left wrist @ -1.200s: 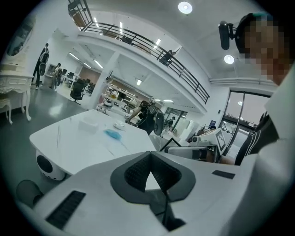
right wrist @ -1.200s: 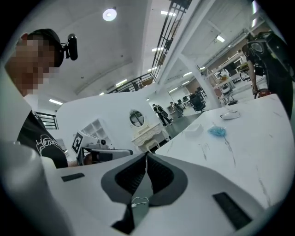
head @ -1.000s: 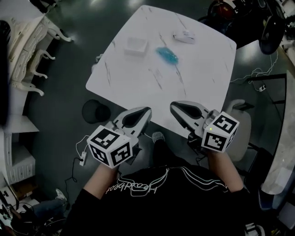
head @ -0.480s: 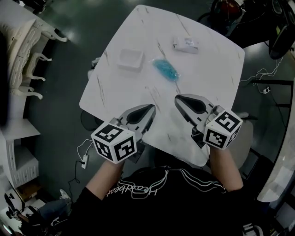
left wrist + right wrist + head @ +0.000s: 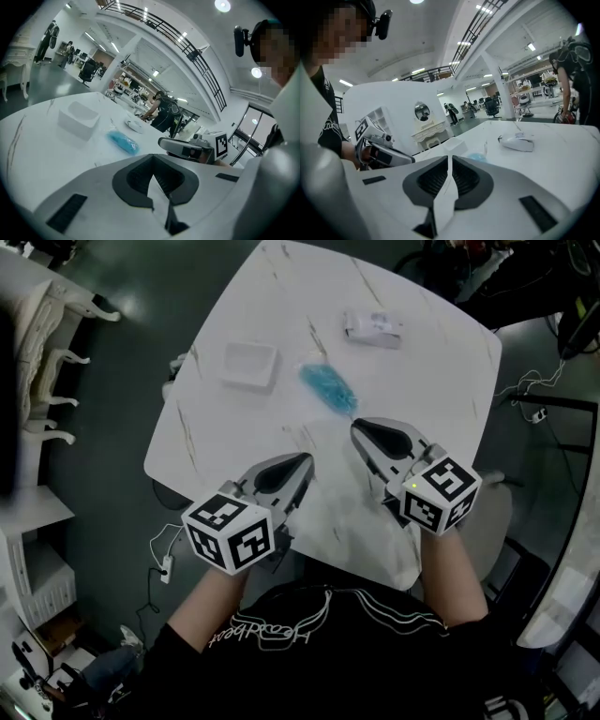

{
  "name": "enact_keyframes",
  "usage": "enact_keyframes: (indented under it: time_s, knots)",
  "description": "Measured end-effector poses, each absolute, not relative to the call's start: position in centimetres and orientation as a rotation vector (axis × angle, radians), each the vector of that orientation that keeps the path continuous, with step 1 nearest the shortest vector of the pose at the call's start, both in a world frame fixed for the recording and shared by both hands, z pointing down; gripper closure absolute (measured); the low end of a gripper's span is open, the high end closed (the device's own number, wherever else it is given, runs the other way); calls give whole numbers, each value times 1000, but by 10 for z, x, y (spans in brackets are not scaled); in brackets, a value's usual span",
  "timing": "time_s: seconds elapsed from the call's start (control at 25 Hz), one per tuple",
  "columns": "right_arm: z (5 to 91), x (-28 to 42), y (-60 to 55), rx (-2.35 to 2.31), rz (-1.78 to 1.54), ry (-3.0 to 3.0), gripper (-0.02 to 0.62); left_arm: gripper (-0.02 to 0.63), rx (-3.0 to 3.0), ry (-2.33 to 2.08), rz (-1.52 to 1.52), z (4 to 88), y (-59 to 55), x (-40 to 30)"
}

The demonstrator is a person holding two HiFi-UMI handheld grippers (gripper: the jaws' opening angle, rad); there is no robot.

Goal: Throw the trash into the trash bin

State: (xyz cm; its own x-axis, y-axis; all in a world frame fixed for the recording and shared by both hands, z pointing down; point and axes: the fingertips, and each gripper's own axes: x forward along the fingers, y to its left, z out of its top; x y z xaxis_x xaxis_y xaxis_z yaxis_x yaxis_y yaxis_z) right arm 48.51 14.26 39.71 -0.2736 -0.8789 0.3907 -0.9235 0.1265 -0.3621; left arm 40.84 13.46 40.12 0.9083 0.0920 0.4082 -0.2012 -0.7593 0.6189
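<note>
A crumpled blue piece of trash (image 5: 327, 387) lies mid-table on the white marble table (image 5: 431, 390). A shallow white box (image 5: 248, 365) sits to its left and a white packet (image 5: 373, 329) farther back. My right gripper (image 5: 356, 427) is shut and empty, its tip just short of the blue trash. My left gripper (image 5: 305, 460) is also shut and empty, over the table's near part. The left gripper view shows the blue trash (image 5: 123, 142) ahead of the shut left gripper (image 5: 152, 157). In the right gripper view it (image 5: 476, 157) lies just past the right gripper (image 5: 450, 159).
A dark round bin (image 5: 163, 493) shows partly on the floor under the table's near-left edge. White ornate furniture (image 5: 37, 352) stands at the left. Cables and a power strip (image 5: 167, 568) lie on the dark floor. Chairs and stands crowd the far right.
Both grippers have moved forward from the table's near edge out over the tabletop, towards the blue trash. Both have stayed shut.
</note>
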Motion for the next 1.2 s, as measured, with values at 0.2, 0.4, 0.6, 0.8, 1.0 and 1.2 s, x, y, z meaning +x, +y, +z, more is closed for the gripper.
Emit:
enact_keyframes:
  time_s: [0.2,0.4,0.6,0.8,1.0,1.2]
  knots:
    - [410,499,130,1879,767,-2207,560,601,2384,-58,567,407,136,412]
    - [415,509,117,1897,660,-2157,554,601,2411,-84,605,412,130,403]
    - [430,515,100,1901,644,-2115,437,601,2396,-115,605,414,121,392]
    - [465,514,88,1786,597,-1998,339,601,2385,-146,609,419,113,381]
    - [487,516,83,1737,601,-1921,327,601,2389,-167,605,418,106,372]
    - [505,519,86,1694,677,-1877,328,601,2381,-199,608,417,104,355]
